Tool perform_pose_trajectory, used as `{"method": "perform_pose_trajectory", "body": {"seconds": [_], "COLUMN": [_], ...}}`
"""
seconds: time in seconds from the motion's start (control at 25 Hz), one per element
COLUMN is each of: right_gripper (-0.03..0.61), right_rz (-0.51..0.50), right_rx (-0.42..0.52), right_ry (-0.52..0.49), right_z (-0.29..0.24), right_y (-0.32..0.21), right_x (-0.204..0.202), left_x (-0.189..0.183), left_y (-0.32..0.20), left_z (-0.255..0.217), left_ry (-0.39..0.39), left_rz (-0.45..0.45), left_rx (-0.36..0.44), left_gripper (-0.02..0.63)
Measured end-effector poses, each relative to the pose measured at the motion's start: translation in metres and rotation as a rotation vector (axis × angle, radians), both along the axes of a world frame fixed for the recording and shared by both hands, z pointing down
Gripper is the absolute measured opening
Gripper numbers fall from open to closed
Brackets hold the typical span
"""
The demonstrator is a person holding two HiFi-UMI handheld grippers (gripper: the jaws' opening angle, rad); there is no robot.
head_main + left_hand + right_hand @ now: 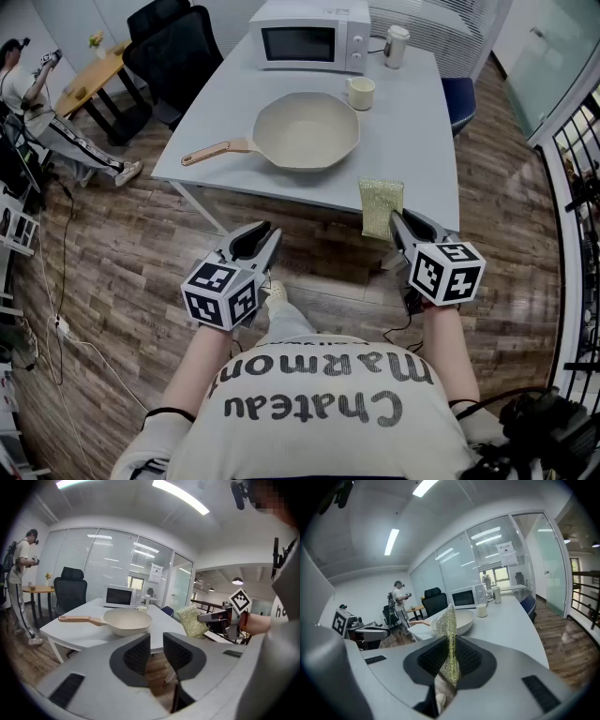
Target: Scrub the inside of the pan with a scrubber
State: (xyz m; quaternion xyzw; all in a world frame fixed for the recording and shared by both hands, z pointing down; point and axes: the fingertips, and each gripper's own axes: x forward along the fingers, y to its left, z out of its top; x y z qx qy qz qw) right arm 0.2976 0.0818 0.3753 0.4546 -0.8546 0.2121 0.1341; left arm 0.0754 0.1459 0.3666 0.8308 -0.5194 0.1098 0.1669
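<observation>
Bright, even light comes from ceiling strip lamps (180,496) above the table (412,122); shadows on the table are faint. Both gripper views bulge and darken toward their corners.

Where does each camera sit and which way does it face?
Head view: on the person's head, steeply down at table and pan; shirt, forearms, left gripper, right gripper show.
Left gripper view: on left gripper, along its open, empty jaws toward pan.
Right gripper view: on right gripper, along jaws shut on scrubber, toward pan.
Shared: pan in all; each gripper view shows the other gripper.
</observation>
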Motion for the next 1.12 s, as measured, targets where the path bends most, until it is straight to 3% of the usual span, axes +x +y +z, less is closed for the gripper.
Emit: {"method": "perform_pose_trajectory", "body": {"seconds": [0.64, 0.92, 1.12], "right_gripper": [0.052, 0.052, 0.052], "right_rz": [-0.022, 0.004, 0.040], "right_rx": [-0.047, -0.045, -0.015], "right_ry": [-0.064, -0.046, -0.073], "right_z": [0.009, 0.004, -0.016], "right_y": [-0.024, -0.068, -0.112], "right_x": [-0.028, -0.045, -0.071], "left_x": [-0.026, -0.049, -0.078], "left_y": [-0.018, -0.073, -0.128], "left_z": [0.006, -0.004, -0.015], "left_ry": [0.005, 0.073, 0.066], "left_rz": [-0.028, -0.017, 0.022], "left_rx": [-0.014, 0.033, 0.044], "left_gripper": [0.092, 0.092, 0.092]}}
